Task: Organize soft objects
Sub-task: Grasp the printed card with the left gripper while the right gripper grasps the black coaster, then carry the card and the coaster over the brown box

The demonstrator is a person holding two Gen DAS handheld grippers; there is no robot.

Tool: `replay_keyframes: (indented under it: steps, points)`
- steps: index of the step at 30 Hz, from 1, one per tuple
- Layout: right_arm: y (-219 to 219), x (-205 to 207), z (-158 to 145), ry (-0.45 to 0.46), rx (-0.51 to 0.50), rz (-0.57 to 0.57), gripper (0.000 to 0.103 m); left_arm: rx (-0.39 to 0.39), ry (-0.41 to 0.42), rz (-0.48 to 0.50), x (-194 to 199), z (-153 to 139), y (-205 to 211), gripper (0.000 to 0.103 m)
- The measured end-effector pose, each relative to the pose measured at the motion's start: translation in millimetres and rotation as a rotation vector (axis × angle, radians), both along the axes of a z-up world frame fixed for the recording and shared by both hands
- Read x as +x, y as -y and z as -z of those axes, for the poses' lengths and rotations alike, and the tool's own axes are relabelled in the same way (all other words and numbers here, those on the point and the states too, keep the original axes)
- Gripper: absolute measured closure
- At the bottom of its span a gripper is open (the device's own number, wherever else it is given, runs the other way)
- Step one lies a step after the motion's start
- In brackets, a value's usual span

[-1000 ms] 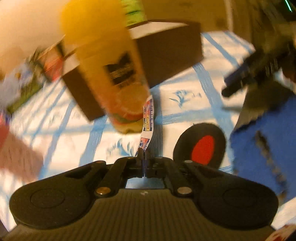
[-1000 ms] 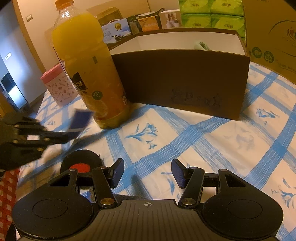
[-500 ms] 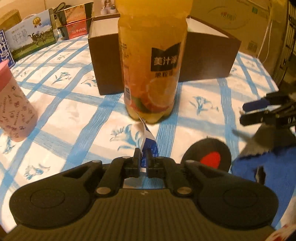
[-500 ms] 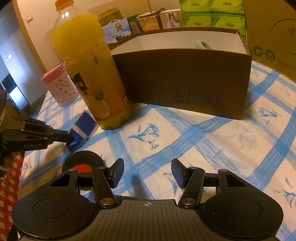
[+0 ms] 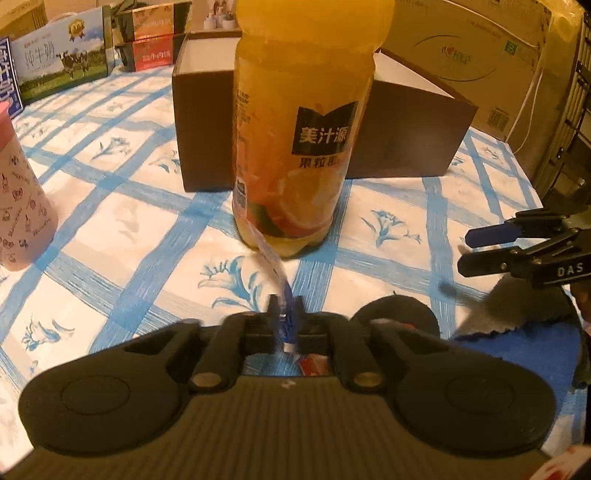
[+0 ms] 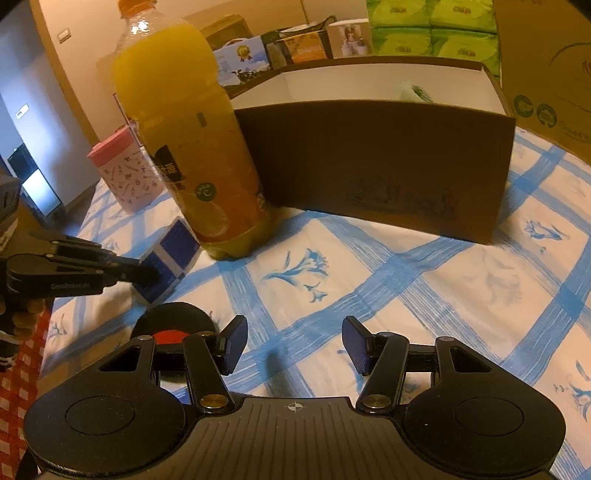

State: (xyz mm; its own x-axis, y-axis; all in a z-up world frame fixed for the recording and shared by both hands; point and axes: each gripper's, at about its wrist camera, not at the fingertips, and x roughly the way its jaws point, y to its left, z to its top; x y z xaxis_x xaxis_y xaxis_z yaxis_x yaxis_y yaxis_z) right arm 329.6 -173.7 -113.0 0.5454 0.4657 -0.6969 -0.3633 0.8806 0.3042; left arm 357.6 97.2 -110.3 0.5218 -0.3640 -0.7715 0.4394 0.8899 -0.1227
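Observation:
My left gripper (image 5: 286, 314) is shut on a small blue-and-white packet (image 5: 277, 273), which it holds edge-on just in front of the orange juice bottle (image 5: 299, 147). The right wrist view shows that packet (image 6: 168, 262) low over the cloth beside the bottle (image 6: 195, 162), pinched by the left gripper (image 6: 147, 275). My right gripper (image 6: 293, 345) is open and empty above the tablecloth. A round black pad with a red centre (image 6: 173, 325) lies beside it. A blue cloth (image 5: 517, 354) lies at the right. An open brown box (image 6: 388, 162) stands behind the bottle.
A pink patterned cup (image 5: 18, 206) stands at the left. Milk cartons (image 5: 59, 62) and small boxes line the far edge, with green tissue packs (image 6: 432, 26) and a large cardboard carton (image 6: 546, 62) behind the brown box. The right gripper shows in the left wrist view (image 5: 476, 251).
My left gripper has swung round to face the bottle and come down toward the cloth with the packet in it. The right gripper has stayed open and almost still.

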Motion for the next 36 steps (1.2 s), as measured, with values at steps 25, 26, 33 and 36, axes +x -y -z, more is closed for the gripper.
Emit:
replay_keyframes:
  steps: [25,26,33,36]
  points:
    - [-127,-15,20,0.054,-0.187,-0.391,0.002,0.130,0.082,-0.258,-72,-12,-45,0.103]
    - [-129,-14,22,0.062,-0.214,-0.387,0.002,0.130,0.081,-0.257,-72,-12,-45,0.103]
    - [-117,-12,20,0.096,-0.203,-0.373,0.026,0.139,0.090,-0.242,-72,-13,-44,0.103]
    - [-102,-12,6,0.112,-0.164,-0.339,0.026,0.143,0.093,-0.241,-71,-15,-44,0.103]
